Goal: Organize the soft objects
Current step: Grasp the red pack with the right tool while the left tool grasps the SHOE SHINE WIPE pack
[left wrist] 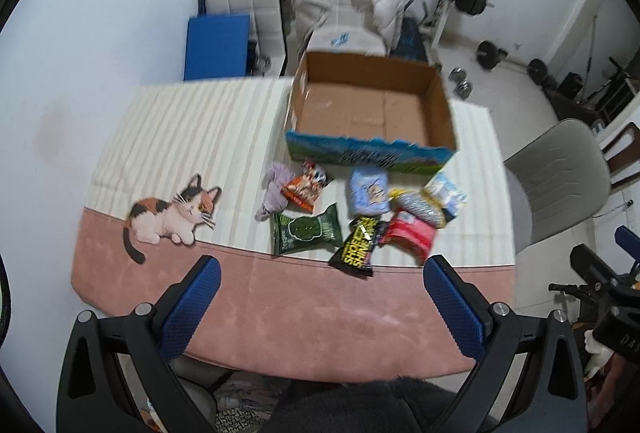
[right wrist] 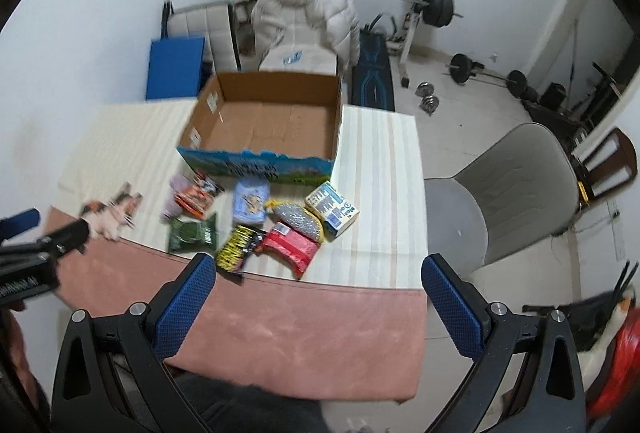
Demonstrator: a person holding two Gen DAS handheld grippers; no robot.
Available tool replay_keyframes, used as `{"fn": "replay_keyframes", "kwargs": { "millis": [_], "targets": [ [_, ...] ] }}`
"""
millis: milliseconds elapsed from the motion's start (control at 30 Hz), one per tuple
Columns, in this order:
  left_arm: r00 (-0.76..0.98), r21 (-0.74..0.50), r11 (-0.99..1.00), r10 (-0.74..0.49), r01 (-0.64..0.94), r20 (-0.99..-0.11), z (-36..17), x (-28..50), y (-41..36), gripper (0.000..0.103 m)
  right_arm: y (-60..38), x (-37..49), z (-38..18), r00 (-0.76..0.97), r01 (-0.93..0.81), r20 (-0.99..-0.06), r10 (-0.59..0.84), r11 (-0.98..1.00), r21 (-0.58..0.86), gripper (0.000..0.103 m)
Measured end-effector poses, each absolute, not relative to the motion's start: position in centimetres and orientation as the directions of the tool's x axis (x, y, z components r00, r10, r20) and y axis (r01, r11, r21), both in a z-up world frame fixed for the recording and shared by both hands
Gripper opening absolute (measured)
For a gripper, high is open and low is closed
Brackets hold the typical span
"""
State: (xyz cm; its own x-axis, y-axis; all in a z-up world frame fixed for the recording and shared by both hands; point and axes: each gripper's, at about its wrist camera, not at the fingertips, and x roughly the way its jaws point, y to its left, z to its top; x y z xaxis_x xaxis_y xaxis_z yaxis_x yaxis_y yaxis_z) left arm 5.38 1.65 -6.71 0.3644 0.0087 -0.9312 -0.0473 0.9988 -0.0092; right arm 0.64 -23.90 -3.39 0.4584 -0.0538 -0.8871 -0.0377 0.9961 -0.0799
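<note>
An open, empty cardboard box (left wrist: 372, 109) (right wrist: 268, 121) stands at the table's far side. In front of it lie several soft packs: a green pack (left wrist: 306, 231) (right wrist: 194, 233), a black-yellow pack (left wrist: 358, 245) (right wrist: 238, 245), a red pack (left wrist: 410, 235) (right wrist: 290, 245), a light blue pack (left wrist: 368, 191) (right wrist: 250, 201), an orange pack (left wrist: 306, 187), a purple cloth (left wrist: 274, 195) and a silver-yellow pack (right wrist: 298, 219). My left gripper (left wrist: 322, 273) and right gripper (right wrist: 318, 271) are open and empty, held above the table's near pink edge.
A table mat with a cat picture (left wrist: 172, 213) covers the table. A white-blue small box (right wrist: 332, 209) lies at the right of the packs. A grey chair (right wrist: 508, 193) stands right of the table. Gym weights (right wrist: 440, 7) and a padded chair (left wrist: 348, 5) stand behind.
</note>
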Motion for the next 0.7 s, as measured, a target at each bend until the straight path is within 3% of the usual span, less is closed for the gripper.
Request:
{"fn": "replay_keyframes", "kwargs": {
  "millis": [200,267,433,667,700],
  "targets": [
    [0.26,0.042,0.997,0.024,0.063,-0.965,-16.1,9.9,0.7,0.102,-23.5,8.2,-14.9,0.28,-0.195,-0.96,0.003,0.979,-0.053,0.103],
    [0.21,0.056,0.992,0.031,0.117,-0.977,-19.4,11.0,0.3,0.095,-22.8,10.5,-19.8,0.191,-0.279,-0.981,0.023,0.96,-0.032,0.103],
    [0.072,0.053,0.984,0.041,0.171,-0.997,-27.3,12.6,-0.3,0.088,-20.2,14.4,-30.6,0.024,-0.457,-1.0,-0.02,0.889,-0.029,0.087],
    [-0.06,-0.016,0.991,-0.008,0.136,-0.998,-33.8,12.5,-0.2,0.085,-18.0,16.6,-40.0,-0.085,-0.541,-0.99,-0.112,0.839,-0.049,0.083],
    [-0.068,-0.021,0.991,-0.011,0.136,-0.998,-34.2,12.4,-0.2,0.085,-17.8,16.6,-40.6,-0.09,-0.535,-0.99,-0.11,0.844,-0.045,0.072]
  ]
}}
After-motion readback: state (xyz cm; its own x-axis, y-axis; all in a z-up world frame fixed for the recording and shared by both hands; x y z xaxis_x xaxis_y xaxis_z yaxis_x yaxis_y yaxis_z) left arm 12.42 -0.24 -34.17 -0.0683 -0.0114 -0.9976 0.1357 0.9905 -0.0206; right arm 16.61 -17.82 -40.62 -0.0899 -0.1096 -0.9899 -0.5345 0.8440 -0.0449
